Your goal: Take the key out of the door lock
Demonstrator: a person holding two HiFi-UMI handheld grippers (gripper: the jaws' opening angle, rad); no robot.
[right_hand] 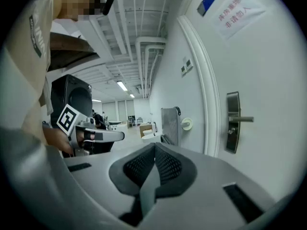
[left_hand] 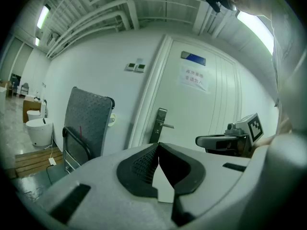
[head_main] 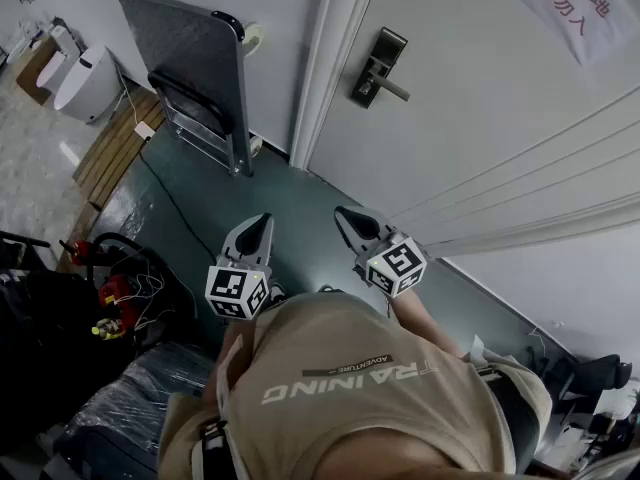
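The white door (head_main: 480,118) carries a dark metal lock plate (head_main: 378,66) with a lever handle (head_main: 392,88). The same lock plate (right_hand: 232,121) shows in the right gripper view, where a small piece (right_hand: 230,131) juts out under the handle; whether it is the key is too small to tell. My left gripper (head_main: 265,218) and right gripper (head_main: 342,211) are held side by side, low and well short of the door, both pointing toward it. Both are shut and hold nothing. In the left gripper view the lock plate (left_hand: 158,125) lies straight ahead beyond the tips.
A grey platform cart (head_main: 190,63) leans upright on the wall left of the door frame (head_main: 318,68). Wooden pallets (head_main: 118,146) and white fixtures (head_main: 85,80) lie further left. Cables and red gear (head_main: 115,296) sit at my left side. A paper notice (head_main: 562,3) hangs on the door.
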